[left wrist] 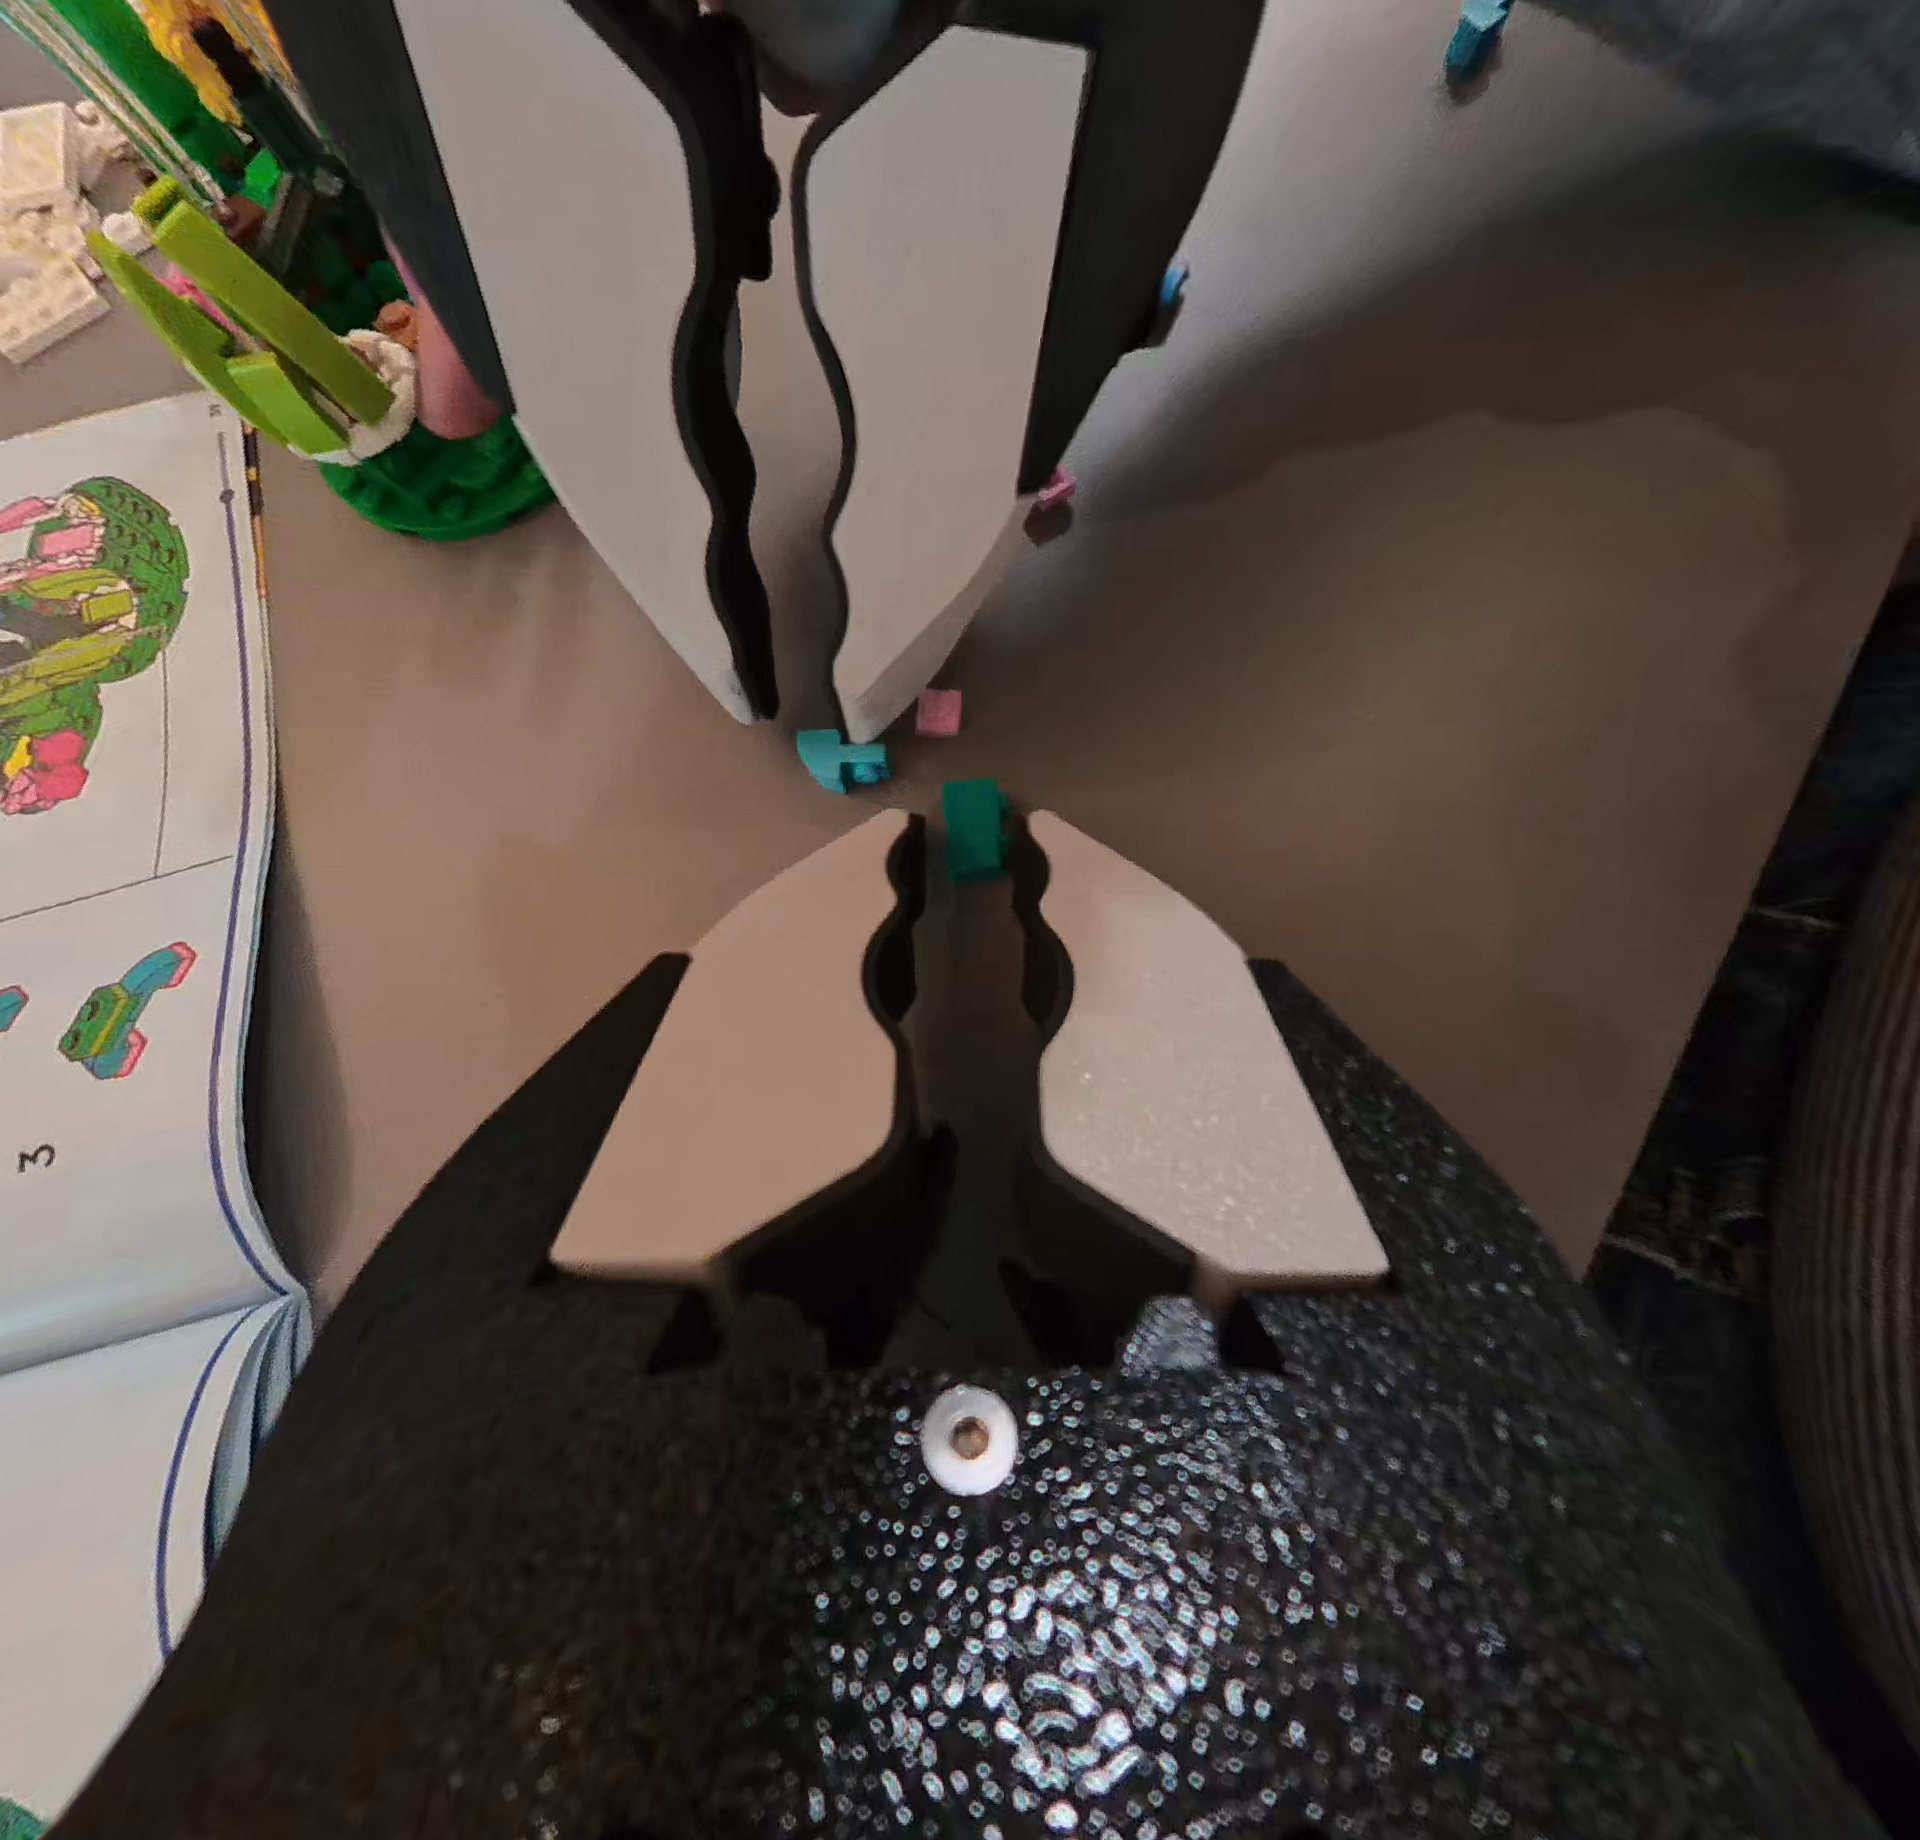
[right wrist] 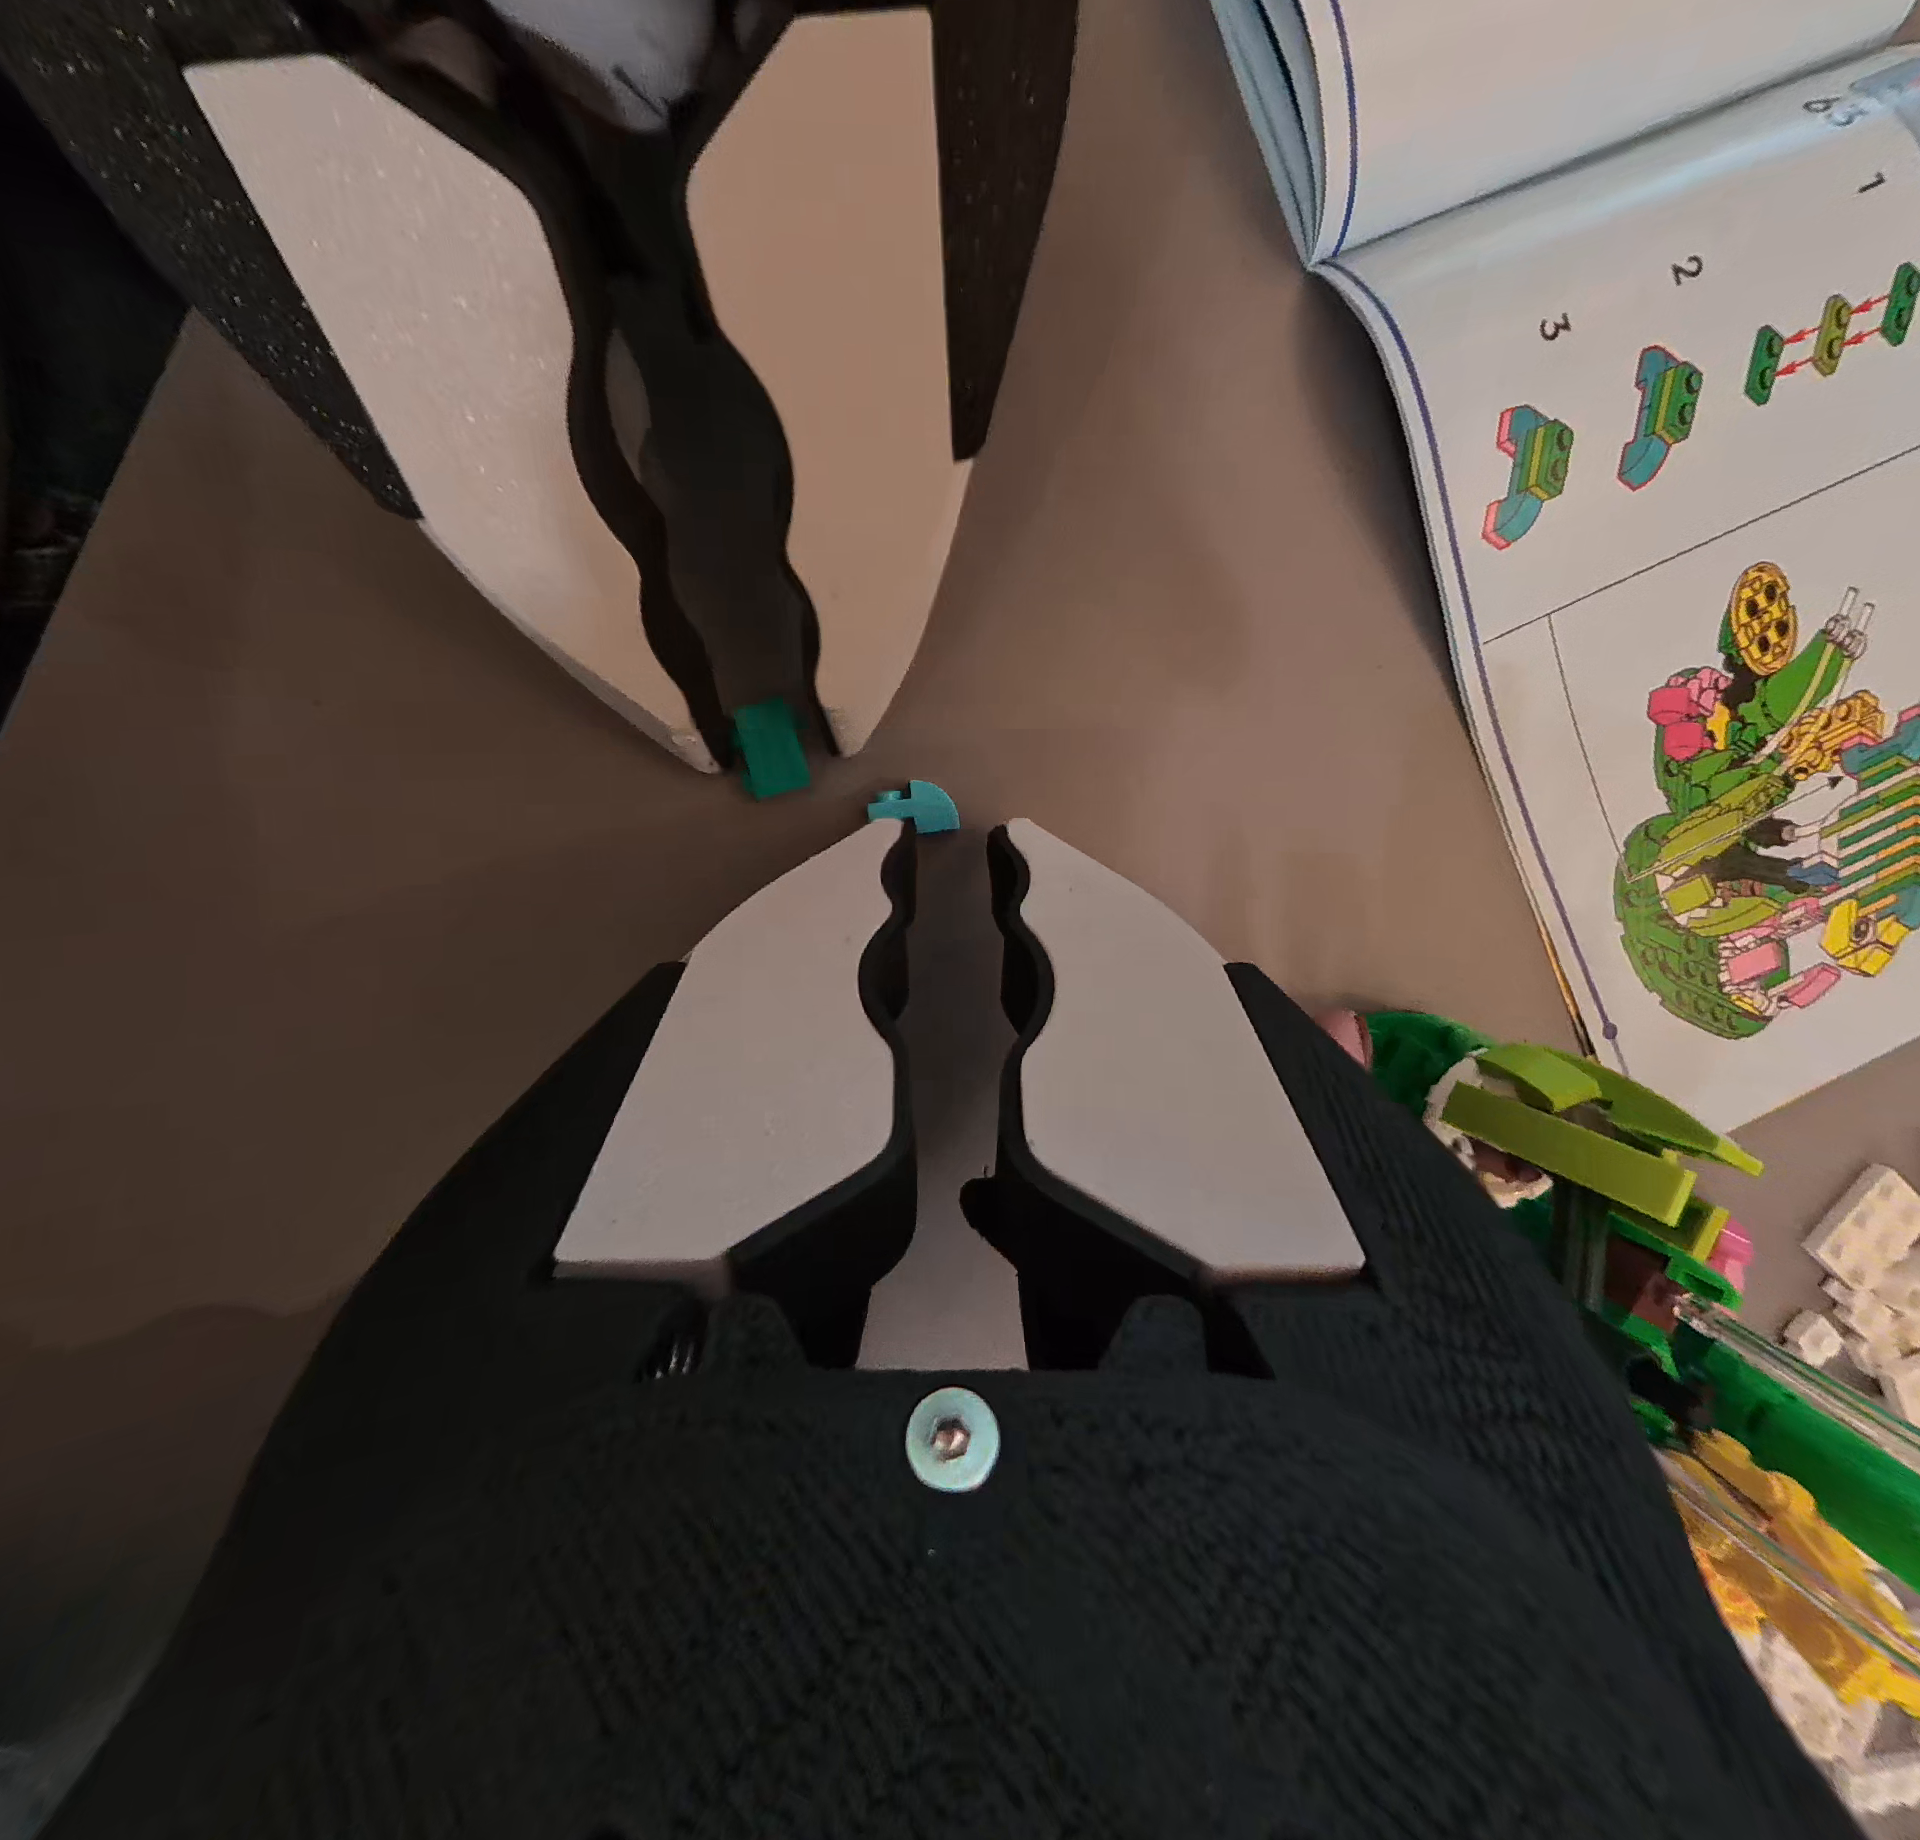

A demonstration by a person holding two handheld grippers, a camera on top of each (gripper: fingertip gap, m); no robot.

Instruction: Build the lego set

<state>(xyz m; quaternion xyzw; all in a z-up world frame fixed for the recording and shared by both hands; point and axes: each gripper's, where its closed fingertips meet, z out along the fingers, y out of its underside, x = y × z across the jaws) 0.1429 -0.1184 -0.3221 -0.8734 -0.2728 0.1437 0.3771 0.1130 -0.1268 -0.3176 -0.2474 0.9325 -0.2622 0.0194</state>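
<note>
1. Green is the little brick (left wrist: 975, 832) that the left gripper (left wrist: 968, 829) pinches at its very tips, held just above the grey table (left wrist: 1351, 647).
2. Blue-green and curved, the small piece (right wrist: 914, 806) lies on the table right in front of the right gripper (right wrist: 945, 829). Its jaws sit a little apart with nothing between them. In the left wrist view one tip looks like it touches the piece, but I cannot tell for sure.
3. I think the step is to join these two parts, like the small drawing in the open booklet (right wrist: 1662, 440) shows.
4. To do it well, the right gripper should close on the flat sides of the curved piece, not on its round edge, or it may pop out.
5. Then line up the bumps slowly and push straight. The green brick is only held by its end, so a crooked push could twist it loose.
6. Two pink bits (left wrist: 940, 712) lie close by. Try not to bump them. The big green model (right wrist: 1621, 1198) stands off to the side, near the booklet.
</note>
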